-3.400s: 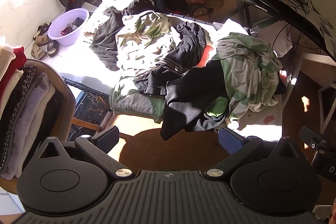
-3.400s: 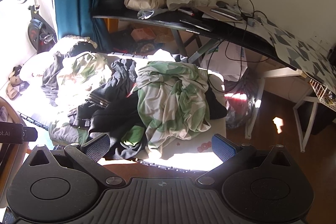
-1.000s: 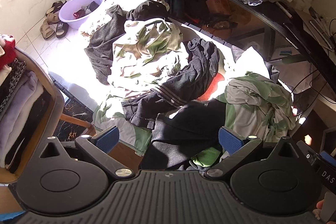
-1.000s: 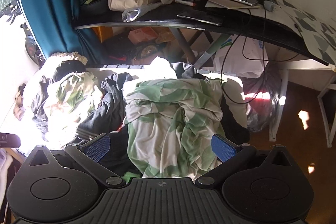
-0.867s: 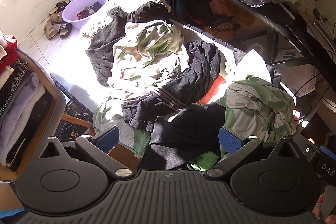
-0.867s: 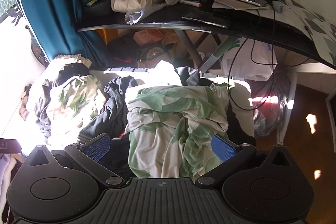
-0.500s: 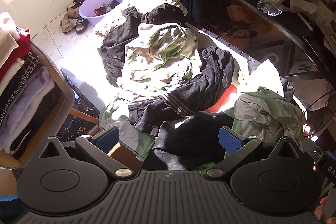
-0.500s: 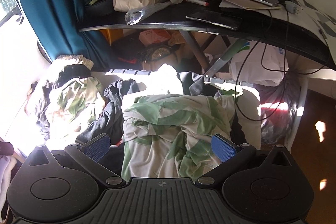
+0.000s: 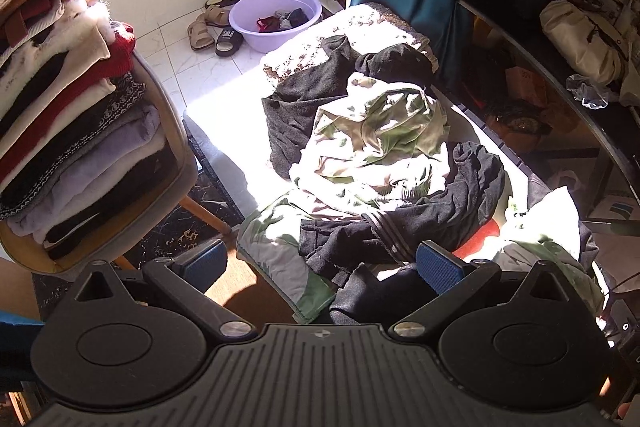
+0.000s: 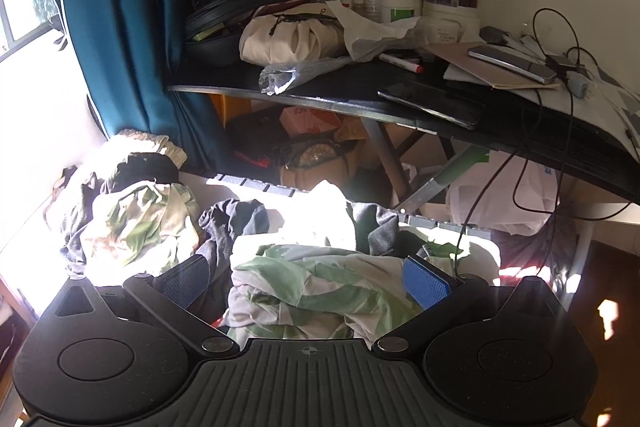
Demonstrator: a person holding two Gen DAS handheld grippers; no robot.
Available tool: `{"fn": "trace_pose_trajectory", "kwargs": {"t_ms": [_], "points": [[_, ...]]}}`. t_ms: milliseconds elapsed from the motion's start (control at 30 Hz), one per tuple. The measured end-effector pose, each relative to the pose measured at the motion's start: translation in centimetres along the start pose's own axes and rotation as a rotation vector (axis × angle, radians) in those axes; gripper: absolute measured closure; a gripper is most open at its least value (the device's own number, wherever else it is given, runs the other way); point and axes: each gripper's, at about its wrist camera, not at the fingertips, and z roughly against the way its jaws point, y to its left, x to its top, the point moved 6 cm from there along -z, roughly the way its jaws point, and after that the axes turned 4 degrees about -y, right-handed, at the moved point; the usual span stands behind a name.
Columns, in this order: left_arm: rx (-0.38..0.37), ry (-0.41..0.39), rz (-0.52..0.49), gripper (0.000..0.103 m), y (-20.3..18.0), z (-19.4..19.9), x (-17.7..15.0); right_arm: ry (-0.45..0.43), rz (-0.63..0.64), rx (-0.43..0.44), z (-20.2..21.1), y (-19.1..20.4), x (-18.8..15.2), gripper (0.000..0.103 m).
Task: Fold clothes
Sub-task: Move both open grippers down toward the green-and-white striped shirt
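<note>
Green-and-white garment (image 10: 312, 291): found crumpled directly ahead of and below the right tool (image 10: 306, 279), between its wide-spread, empty fingers; left tool (image 9: 320, 263), equally wide and empty, is held over black clothing (image 9: 400, 227) beside it.

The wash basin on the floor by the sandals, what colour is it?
The basin is light purple, seen best in the left wrist view.

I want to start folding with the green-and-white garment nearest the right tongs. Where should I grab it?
Take the raised fold along the top of the green-and-white garment, coming straight down from above with the right tongs, which are open right over it. That ridge stands up from the pile, so the fingers can likely close on it alone without catching the black clothes beside it.
</note>
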Motion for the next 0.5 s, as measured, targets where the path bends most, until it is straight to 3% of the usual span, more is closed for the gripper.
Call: {"fn": "trace_pose_trajectory", "kwargs": {"t_ms": [167, 500], "points": [[-0.011, -0.010, -0.010, 0.000, -0.5, 0.0, 0.4, -0.030, -0.022, 0.010, 0.1, -0.2, 0.8, 0.001], [-0.069, 0.059, -0.057, 0.000, -1.4, -2.7, 0.7, 0.047, -0.064, -0.038, -1.3, -1.0, -0.8, 0.001]]}}
